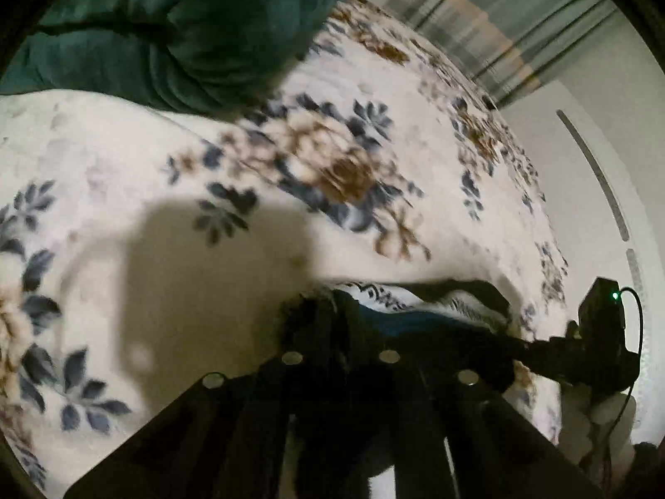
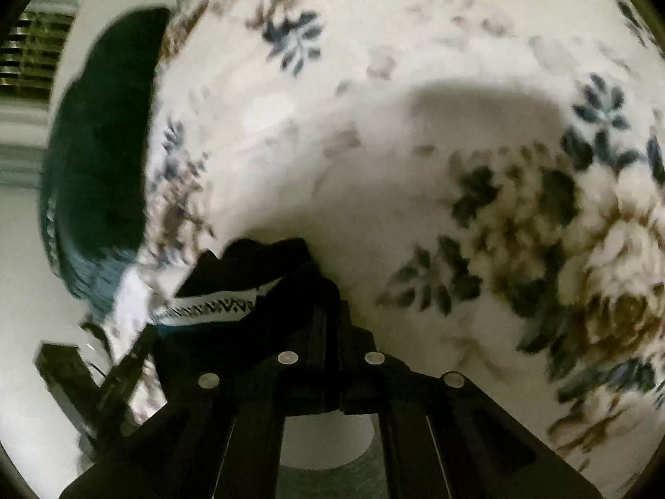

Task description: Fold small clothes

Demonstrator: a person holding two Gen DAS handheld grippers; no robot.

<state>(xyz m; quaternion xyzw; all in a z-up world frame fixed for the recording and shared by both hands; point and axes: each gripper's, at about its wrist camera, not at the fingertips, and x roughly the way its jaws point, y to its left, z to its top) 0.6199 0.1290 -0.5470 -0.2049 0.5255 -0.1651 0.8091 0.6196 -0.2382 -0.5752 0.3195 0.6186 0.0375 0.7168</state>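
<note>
Pinching the dark garment (image 2: 249, 266) by opposite ends, the left gripper (image 1: 332, 316) and right gripper (image 2: 328, 312) stretch its long axis between them above the floral blanket (image 2: 374, 166).

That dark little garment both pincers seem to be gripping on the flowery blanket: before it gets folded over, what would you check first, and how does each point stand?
1. Left gripper closed on the dark garment: ok, fabric bunches at its tips.
2. Right gripper closed on the same garment: ok.
3. Garment stretched flat between the two: not ok, it looks crumpled, its patterned white band twisted.
4. Bare floral blanket ahead to lay it down: ok.
5. Green pile kept apart: ok, it lies at the blanket's far edge.
6. Which edge or corner each gripper holds: cannot tell, the pictures are blurred.
</note>
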